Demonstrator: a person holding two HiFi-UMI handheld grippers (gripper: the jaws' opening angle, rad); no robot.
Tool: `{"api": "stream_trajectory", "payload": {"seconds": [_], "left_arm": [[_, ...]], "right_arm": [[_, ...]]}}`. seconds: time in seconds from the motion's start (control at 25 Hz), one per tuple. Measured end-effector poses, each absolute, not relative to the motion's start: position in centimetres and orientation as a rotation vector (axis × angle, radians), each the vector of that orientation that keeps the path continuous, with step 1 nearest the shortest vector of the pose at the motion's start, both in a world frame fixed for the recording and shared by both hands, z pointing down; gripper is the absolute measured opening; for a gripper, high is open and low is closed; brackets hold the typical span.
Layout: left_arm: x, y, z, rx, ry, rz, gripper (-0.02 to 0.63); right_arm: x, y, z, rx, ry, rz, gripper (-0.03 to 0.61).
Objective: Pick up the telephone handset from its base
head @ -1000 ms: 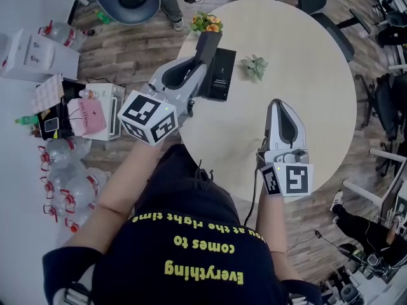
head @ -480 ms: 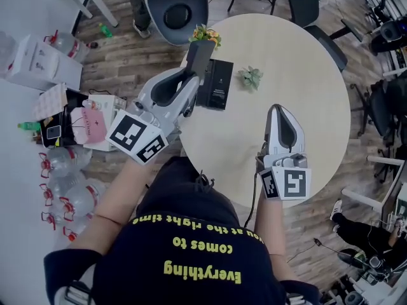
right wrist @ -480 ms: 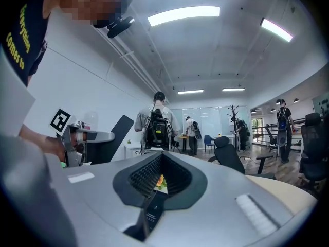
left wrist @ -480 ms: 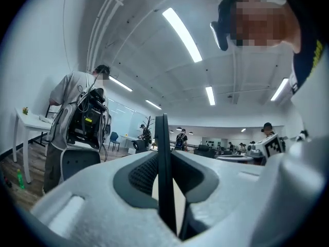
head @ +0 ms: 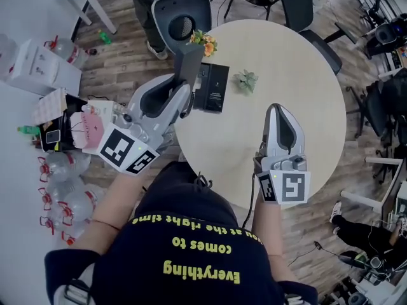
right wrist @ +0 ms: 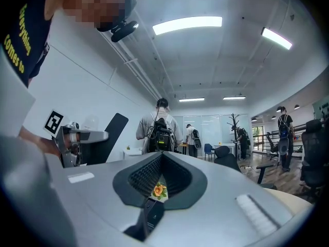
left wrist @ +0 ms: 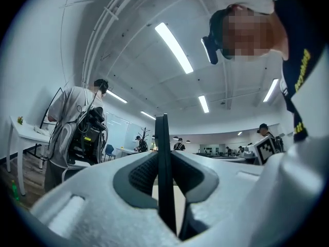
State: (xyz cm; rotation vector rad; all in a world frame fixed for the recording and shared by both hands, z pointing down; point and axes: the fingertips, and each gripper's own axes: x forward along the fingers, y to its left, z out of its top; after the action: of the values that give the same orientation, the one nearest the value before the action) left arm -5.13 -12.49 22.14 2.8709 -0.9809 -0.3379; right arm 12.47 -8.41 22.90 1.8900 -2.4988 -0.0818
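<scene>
My left gripper (head: 183, 86) is shut on the black telephone handset (head: 189, 61) and holds it raised above and left of the black base (head: 214, 86), which sits at the round table's left edge. In the left gripper view the handset (left wrist: 163, 174) is a thin dark bar edge-on, clamped between the pads of that gripper (left wrist: 163, 161). My right gripper (head: 278, 108) hovers over the table's near right part, shut and empty. In the right gripper view its jaws (right wrist: 162, 158) meet, and the handset (right wrist: 110, 130) shows as a tilted slab at the left.
The beige round table (head: 305, 68) carries a small green plant (head: 246, 80) and orange flowers (head: 202, 42). A grey chair (head: 181, 11) with a person beside it stands behind the table. Water bottles (head: 63, 189) and boxes (head: 38, 65) crowd the floor on the left.
My left gripper has lifted the handset up and leftwards, further off the base. The right gripper has risen a little and stays shut.
</scene>
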Motion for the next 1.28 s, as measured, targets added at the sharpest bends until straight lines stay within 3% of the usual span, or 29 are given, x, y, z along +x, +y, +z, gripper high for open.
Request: {"api": "stream_trajectory", "payload": {"seconds": [1.28], "left_arm": [[-5.4,-12.7,23.5,2.854,-0.973,-0.319,0.08]], "right_arm": [[11.8,-7.4,21.4,1.906,-2.485,-0.147,0.011]]}}
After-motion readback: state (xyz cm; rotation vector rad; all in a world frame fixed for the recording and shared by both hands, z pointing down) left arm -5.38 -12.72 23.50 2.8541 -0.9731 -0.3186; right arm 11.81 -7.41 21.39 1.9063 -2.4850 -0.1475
